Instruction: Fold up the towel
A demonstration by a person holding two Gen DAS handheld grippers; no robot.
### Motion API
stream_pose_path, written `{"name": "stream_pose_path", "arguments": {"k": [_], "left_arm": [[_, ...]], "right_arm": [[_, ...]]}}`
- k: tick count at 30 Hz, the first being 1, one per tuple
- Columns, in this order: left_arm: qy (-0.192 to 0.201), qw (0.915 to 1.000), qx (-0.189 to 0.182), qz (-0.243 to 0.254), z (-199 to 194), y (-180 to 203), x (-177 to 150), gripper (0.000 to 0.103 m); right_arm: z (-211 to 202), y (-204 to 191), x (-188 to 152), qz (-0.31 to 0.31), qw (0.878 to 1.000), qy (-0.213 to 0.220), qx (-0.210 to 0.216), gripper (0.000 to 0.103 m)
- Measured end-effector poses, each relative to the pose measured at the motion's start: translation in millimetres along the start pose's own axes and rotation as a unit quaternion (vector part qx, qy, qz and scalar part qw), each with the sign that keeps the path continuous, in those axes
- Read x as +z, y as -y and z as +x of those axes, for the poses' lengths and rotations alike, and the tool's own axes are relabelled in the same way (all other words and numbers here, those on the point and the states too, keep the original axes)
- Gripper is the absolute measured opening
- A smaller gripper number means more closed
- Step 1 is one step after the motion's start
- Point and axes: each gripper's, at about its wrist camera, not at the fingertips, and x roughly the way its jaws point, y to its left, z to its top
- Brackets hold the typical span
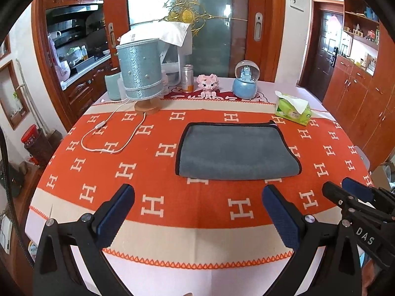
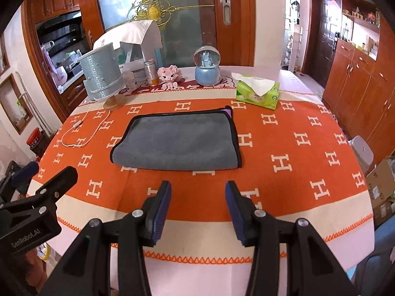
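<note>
A grey towel (image 1: 234,151) with black edging lies folded flat on the orange H-pattern tablecloth (image 1: 153,172); it also shows in the right wrist view (image 2: 177,143). A purple tag (image 2: 229,111) sticks out at its far right corner. My left gripper (image 1: 197,192) is open and empty, above the cloth short of the towel's near edge. My right gripper (image 2: 197,188) is open and empty, also short of the near edge. The right gripper shows at the right of the left wrist view (image 1: 350,190), the left gripper at the left of the right wrist view (image 2: 47,172).
At the table's far side stand a blue lamp (image 1: 140,74) with a white cord (image 1: 108,133), a metal can (image 1: 187,77), a pink toy (image 1: 207,83), a snow globe (image 1: 245,80) and a green tissue pack (image 1: 293,109). Wooden cabinets (image 2: 358,81) line the right wall.
</note>
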Motion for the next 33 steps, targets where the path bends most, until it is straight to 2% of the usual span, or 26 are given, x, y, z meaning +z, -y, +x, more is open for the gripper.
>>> {"name": "stream_pose_path", "arguments": {"k": [7, 17, 26, 33], "left_arm": [[-0.012, 0.9998, -0.009, -0.012, -9.9, -5.7, -14.4, 0.102], [-0.023, 0.9996, -0.018, -0.006, -22.6, -0.9, -34.4, 0.102], [-0.027, 0.9995, -0.010, -0.008, -27.1, 1.3, -39.6, 0.102], [-0.025, 0.9996, -0.008, -0.003, -29.1, 4.3, -40.8, 0.102]], "right_arm": [[-11.4, 5.4, -17.5, 0.018, 1.000, 0.005, 0.004, 0.046], [-14.6, -8.2, -42.3, 0.010, 0.999, -0.024, 0.032, 0.046], [-29.3, -10.6, -47.7, -0.002, 1.000, 0.001, -0.002, 0.046], [-31.1, -9.7, -51.4, -0.003, 1.000, 0.002, -0.009, 0.047]]}}
